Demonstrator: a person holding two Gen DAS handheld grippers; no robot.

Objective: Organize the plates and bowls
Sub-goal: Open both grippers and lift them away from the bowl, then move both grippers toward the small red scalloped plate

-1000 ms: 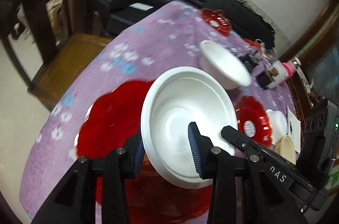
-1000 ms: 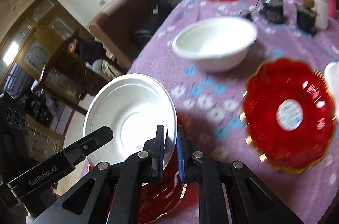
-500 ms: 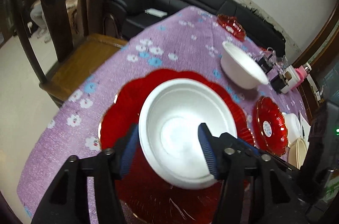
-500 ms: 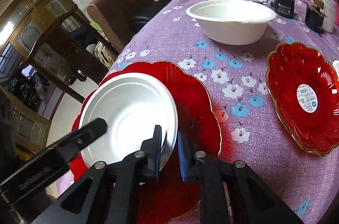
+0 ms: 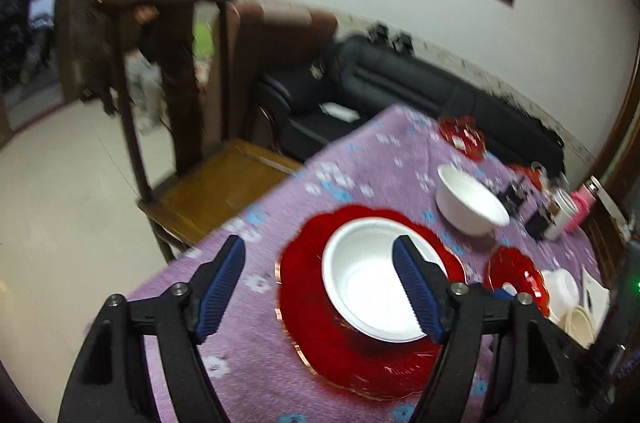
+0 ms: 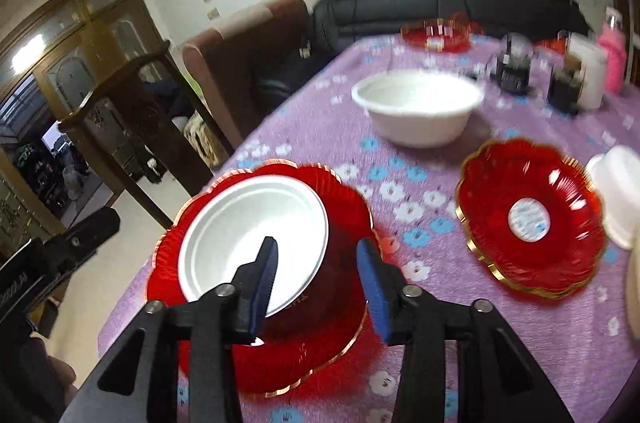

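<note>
A white bowl [image 5: 372, 287] [image 6: 256, 239] sits on a large red scalloped plate [image 5: 312, 335] [image 6: 340, 339] at the near corner of the purple flowered tablecloth. My left gripper [image 5: 320, 291] is open and empty, above and to the left of the bowl. My right gripper [image 6: 318, 287] is open and empty, with the bowl's right rim between its fingers. A second white bowl [image 5: 468, 203] [image 6: 418, 107] stands farther back. A smaller red plate [image 5: 516, 277] [image 6: 528, 219] lies to the right. Another red plate [image 5: 460, 135] [image 6: 438, 33] lies at the far edge.
Small white and cream bowls [image 5: 564, 291] [image 6: 618, 195] sit at the right edge. Black gadgets [image 6: 514, 69], a white jar and a pink bottle [image 6: 612, 59] stand at the back right. A wooden chair [image 5: 208, 191] stands left of the table, a black sofa [image 5: 440, 91] behind it.
The right gripper, shut on the white bowl's rim before, has opened and let it go on the large red plate. Both grippers have drawn back and up; the left jaws opened wider.
</note>
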